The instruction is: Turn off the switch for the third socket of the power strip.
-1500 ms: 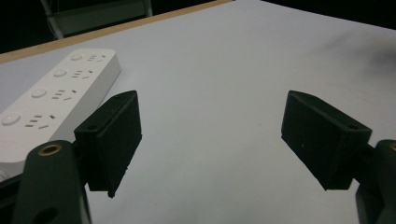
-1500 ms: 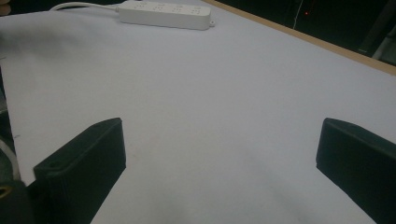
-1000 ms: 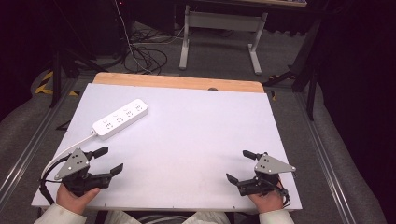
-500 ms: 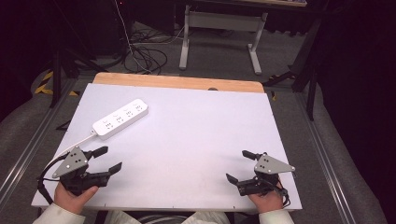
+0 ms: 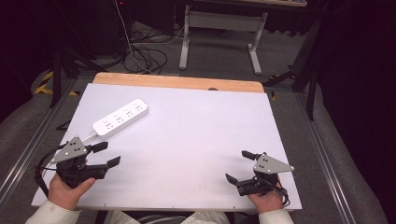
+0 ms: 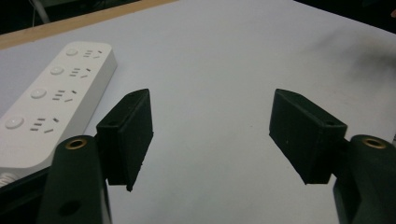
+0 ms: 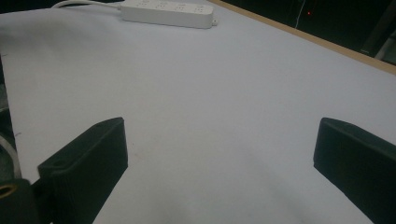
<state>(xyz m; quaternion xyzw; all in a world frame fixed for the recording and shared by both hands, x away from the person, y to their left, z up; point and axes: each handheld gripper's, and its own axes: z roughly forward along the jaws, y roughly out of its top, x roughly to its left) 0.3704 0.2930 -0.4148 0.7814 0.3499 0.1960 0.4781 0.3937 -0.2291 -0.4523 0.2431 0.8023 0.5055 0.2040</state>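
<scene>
A white power strip (image 5: pixel 120 118) lies on the white table top (image 5: pixel 187 130) at the left rear, its cable running off toward the left edge. It also appears close by at the left of the left gripper view as the power strip (image 6: pixel 51 98), and far off in the right gripper view as the power strip (image 7: pixel 166 13). My left gripper (image 5: pixel 106 154) sits near the front left corner, open, nothing between its jaws, just short of the strip. My right gripper (image 5: pixel 239 166) rests near the front right corner, open and holding nothing.
A wooden strip (image 5: pixel 177 82) edges the table's far side. Beyond it stand a metal table frame (image 5: pixel 219 32) and loose cables (image 5: pixel 144 51) on the floor. Metal rails (image 5: pixel 28 149) run along both sides of the table.
The left gripper has shifted slightly forward and right toward the power strip. The right gripper has stayed in place.
</scene>
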